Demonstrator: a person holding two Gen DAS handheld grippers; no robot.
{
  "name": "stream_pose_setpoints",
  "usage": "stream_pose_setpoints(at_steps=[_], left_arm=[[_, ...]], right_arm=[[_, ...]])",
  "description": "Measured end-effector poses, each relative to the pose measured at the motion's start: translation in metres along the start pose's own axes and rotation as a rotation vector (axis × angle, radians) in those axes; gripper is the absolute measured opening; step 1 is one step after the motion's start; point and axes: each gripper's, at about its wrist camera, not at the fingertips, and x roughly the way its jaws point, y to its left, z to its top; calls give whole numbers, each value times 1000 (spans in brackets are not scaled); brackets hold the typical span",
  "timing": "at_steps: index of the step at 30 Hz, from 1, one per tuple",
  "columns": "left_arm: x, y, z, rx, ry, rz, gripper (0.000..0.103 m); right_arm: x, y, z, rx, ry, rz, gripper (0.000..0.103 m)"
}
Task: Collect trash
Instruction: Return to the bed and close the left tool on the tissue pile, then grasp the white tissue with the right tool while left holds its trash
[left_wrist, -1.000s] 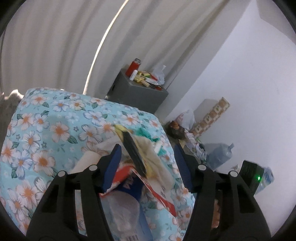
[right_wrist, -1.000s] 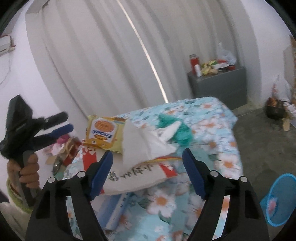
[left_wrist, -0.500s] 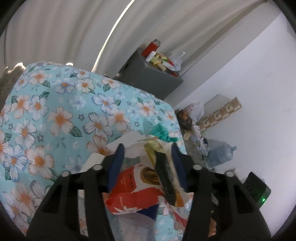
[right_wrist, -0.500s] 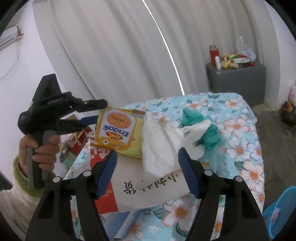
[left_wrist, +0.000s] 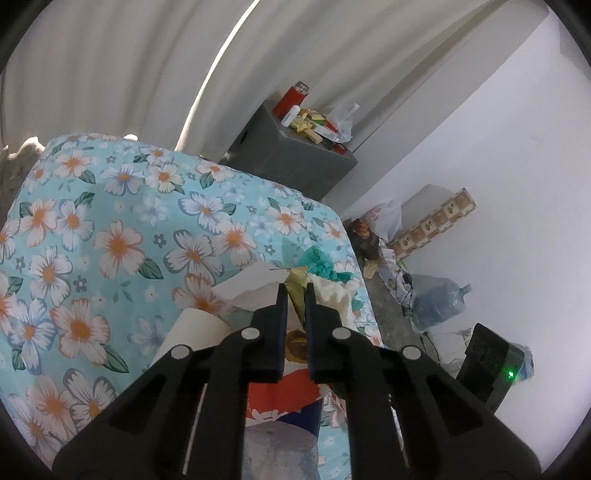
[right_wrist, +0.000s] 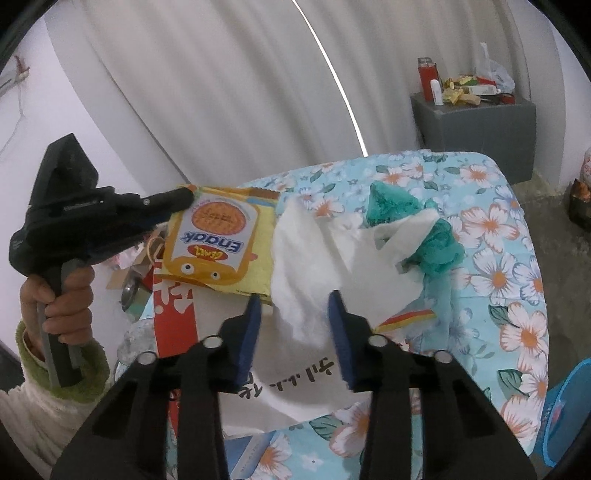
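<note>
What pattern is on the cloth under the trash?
Light blue tablecloth with white, orange-centred flowers; clearest in the left wrist view.

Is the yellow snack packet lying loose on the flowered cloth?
No, the left hand-held gripper has pinched the top corner of the yellow snack packet and holds it up over the pile of wrappers.

White crumpled tissue (right_wrist: 314, 258) and yellow snack packet (right_wrist: 218, 240) crowd the near floral-clothed desk (right_wrist: 517, 236); its far end lies bare.

Black left gripper (right_wrist: 184, 199), blue-padded right fingers (right_wrist: 251, 332), green-cuffed white fleece sleeve (right_wrist: 55, 391).
</note>
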Motion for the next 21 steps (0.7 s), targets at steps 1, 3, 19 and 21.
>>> stream_pose_setpoints(at_steps=[1,3,19,21], left_arm=[[0,-1,0,3,-2,-2,6],[-1,-2,-1,11,-7,-2,6],[-16,-23,-4,92,-83,-41,3],[-19,-27,-6,110,-97,-46,3]], right_arm=[[0,0,0,0,1,-3,26],[1,0,0,1,5,-7,21],[-42,-14,21,72,-157,50,3],[-51,-17,24,82,-184,59,3]])
